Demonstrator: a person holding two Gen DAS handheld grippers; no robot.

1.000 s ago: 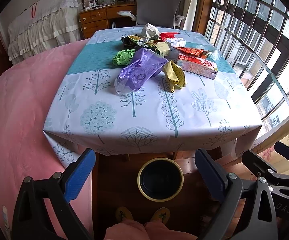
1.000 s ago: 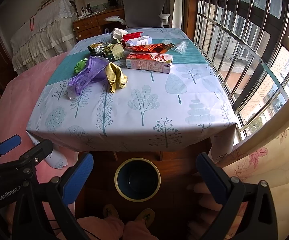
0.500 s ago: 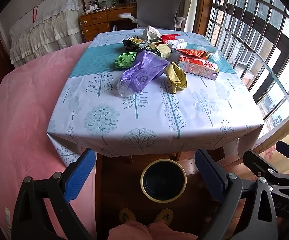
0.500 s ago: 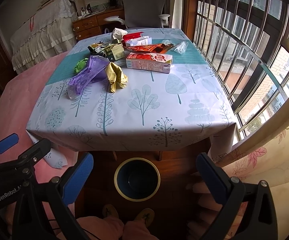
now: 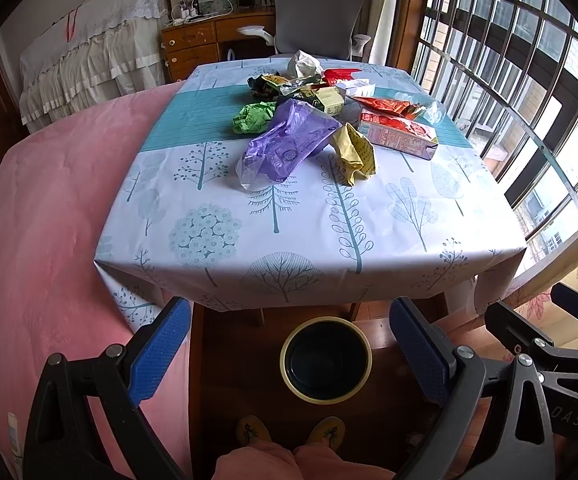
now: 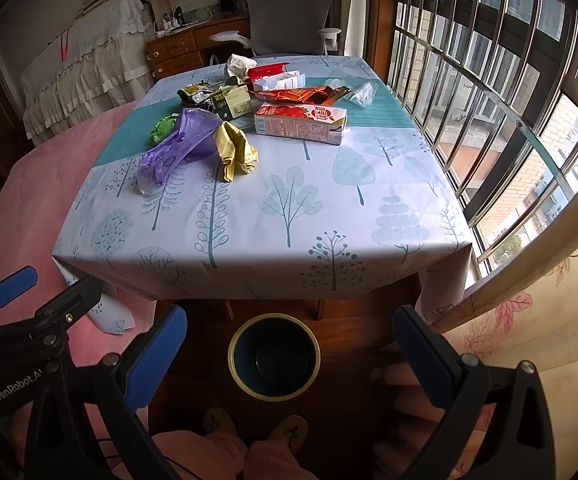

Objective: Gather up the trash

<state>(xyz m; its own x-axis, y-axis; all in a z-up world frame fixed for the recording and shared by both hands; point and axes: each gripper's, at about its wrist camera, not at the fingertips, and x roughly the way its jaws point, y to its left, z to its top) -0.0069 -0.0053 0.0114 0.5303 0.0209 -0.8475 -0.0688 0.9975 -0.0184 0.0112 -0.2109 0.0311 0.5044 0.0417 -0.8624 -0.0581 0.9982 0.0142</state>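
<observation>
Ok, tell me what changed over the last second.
The left gripper eased forward a little: table and bin slid slightly right and down in its view. The right gripper barely shifted. Nothing was grasped or released. Both stay open and empty; the trash lies untouched.

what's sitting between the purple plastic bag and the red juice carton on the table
A crumpled yellow wrapper lies between the purple bag and red carton, clearest in the right wrist view.

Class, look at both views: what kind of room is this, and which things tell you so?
Probably a bedroom or study at home: a pink-covered bed beside the table, a wooden desk with an office chair, and a barred window.
</observation>
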